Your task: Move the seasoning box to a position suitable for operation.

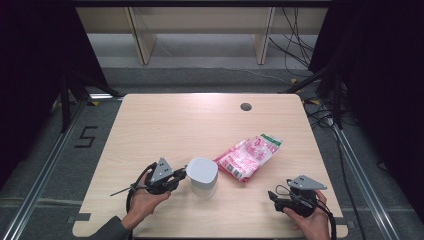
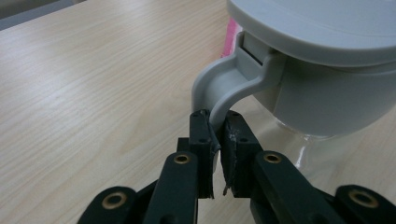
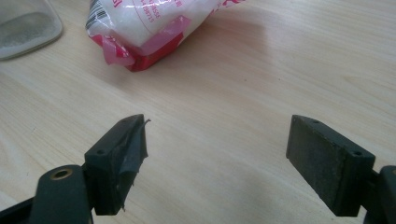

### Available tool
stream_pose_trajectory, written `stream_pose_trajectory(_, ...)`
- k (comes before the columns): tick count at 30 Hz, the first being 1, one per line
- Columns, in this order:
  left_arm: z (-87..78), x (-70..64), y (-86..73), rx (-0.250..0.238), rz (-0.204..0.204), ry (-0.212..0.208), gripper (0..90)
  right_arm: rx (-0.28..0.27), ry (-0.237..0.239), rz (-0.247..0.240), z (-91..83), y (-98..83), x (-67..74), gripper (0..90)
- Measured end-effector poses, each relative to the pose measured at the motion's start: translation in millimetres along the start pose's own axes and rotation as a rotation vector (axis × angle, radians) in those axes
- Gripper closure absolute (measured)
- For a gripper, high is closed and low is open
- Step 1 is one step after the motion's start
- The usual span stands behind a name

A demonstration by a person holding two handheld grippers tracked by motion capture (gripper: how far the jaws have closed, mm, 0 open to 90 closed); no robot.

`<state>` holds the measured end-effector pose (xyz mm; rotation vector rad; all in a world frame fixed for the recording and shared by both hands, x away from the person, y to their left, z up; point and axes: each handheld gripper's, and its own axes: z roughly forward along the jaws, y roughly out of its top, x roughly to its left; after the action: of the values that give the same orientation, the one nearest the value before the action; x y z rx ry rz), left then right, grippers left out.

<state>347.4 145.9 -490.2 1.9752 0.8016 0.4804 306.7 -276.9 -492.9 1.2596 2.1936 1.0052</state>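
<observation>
left gripper pinches jar lid handle

left gripper (image 2: 216, 133) clamped on the curved grey plastic handle (image 2: 219, 91) of the lid (image 2: 322, 23) on a jar (image 1: 202, 176), at abt 7 o'clock on the table (image 1: 165, 125), pale wood-grain laminate. lid smooth, matte, rounded; jar body below looks clear w/ a thick see-through base, contents can't tell. jar sits at 3 o'clock of the left gripper in the high view. just beside the jar at its 2 o'clock lies a soft crinkly pink-and-white plastic bag (image 1: 248, 156), white granular stuff inside. right gripper (image 3: 217, 156) at abt 5 o'clock, jaws spread wide, grasping nothing, flat black pads (image 3: 322, 158) over bare wood.
</observation>
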Motion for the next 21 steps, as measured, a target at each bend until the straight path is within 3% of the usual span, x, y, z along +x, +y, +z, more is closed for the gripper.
stream_pose_trajectory(3,-5.4,-3.3,-3.6,0.006,-0.003,-0.015,82.5,-0.002,0.008,0.023,-0.1,0.2,0.8,21.0)
stream_pose_trajectory(9,-13.4,-11.9,-8.0,0.011,-0.006,-0.044,81.2,-0.002,0.003,0.003,0.4,0.2,0.3,20.9)
stream_pose_trajectory(11,-15.8,-14.4,-9.3,0.017,0.006,-0.077,75.7,-0.012,-0.004,0.009,0.6,0.5,0.9,21.0)
stream_pose_trajectory(12,-16.5,-14.3,-9.5,0.022,0.005,-0.085,72.6,-0.008,-0.009,-0.012,0.6,0.3,-0.5,21.0)
stream_pose_trajectory(13,-16.7,-13.9,-10.3,0.022,0.009,-0.074,64.7,-0.009,-0.009,-0.014,0.7,0.2,-0.8,21.0)
stream_pose_trajectory(14,-16.9,-11.9,-10.8,0.029,0.029,-0.089,60.2,-0.004,0.003,0.000,0.7,0.2,-0.2,21.0)
stream_pose_trajectory(16,-16.3,-7.3,-11.3,-0.015,0.051,-0.112,53.6,-0.010,-0.006,-0.013,0.9,0.1,-0.8,21.0)
stream_pose_trajectory(17,-15.5,-5.1,-10.4,-0.027,0.075,-0.136,51.6,-0.009,0.002,0.014,0.9,0.2,1.2,21.0)
stream_pose_trajectory(18,-14.7,-3.9,-9.5,-0.030,0.098,-0.151,50.4,-0.005,0.024,0.022,1.4,0.5,1.7,21.0)
stream_pose_trajectory(20,-11.6,-1.0,-7.2,-0.038,0.155,-0.168,50.6,-0.002,0.023,0.018,1.7,0.7,2.3,21.1)
stream_pose_trajectory(21,-9.2,1.2,-6.1,-0.018,0.169,-0.185,50.1,0.002,0.023,0.021,1.8,0.8,2.8,21.1)
